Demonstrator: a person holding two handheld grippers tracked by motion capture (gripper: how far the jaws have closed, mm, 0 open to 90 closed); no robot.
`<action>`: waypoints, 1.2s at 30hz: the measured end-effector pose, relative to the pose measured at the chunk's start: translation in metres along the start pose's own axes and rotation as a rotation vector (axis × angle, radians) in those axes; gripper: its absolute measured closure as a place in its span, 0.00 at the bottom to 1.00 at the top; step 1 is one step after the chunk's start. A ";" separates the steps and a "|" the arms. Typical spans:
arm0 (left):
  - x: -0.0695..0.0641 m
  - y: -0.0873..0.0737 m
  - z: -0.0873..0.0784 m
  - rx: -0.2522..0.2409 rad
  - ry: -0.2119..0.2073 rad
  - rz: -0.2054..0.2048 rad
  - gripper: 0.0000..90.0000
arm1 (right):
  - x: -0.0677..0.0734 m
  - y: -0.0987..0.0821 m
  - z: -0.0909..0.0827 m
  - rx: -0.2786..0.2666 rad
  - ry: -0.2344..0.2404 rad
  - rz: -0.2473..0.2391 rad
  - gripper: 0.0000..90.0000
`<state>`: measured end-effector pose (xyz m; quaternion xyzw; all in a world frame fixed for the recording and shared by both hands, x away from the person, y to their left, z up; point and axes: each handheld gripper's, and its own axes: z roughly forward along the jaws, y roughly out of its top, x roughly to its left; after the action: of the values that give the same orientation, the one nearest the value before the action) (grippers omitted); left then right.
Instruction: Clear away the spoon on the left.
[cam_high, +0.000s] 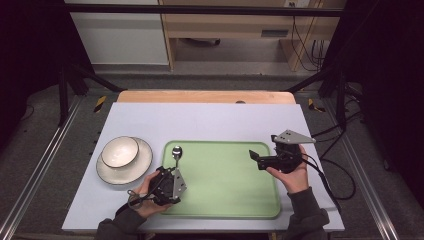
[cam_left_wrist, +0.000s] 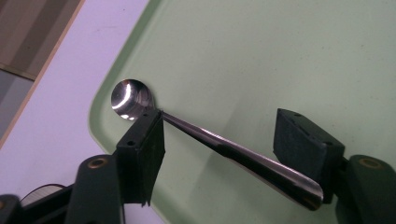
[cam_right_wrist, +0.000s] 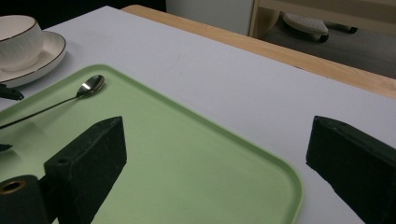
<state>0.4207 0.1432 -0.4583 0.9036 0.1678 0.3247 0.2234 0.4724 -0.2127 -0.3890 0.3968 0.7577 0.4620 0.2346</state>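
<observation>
- High view: table evenly lit from above; surroundings at both sides fall to near black. Soft, slightly grainy picture.
- Tray and mat bright, no hard shadows; faint shade under the bowl on its plate.
- Left gripper view: spoon shows white glare on its bowl and a bright streak along the handle; near handle end soft. Jaws dark, little detail, near parts blurred.
- Right gripper view: tray sheen pale toward the middle; spoon bowl glints. Near jaws out of focus, almost black; soft shadow under the left jaw. Background floor dimmer.
</observation>
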 end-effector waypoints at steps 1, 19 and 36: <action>0.000 0.000 0.000 0.001 -0.001 -0.002 0.35 | 0.000 0.000 0.000 0.000 -0.001 0.001 0.06; 0.007 0.002 -0.006 -0.036 -0.032 -0.071 0.19 | -0.001 0.000 -0.001 0.002 -0.003 0.001 0.05; 0.024 -0.004 -0.021 -0.116 -0.034 -0.216 0.17 | -0.002 0.001 -0.003 -0.005 -0.006 0.005 0.05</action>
<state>0.4237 0.1632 -0.4337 0.8711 0.2415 0.2927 0.3117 0.4715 -0.2157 -0.3867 0.3995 0.7547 0.4634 0.2367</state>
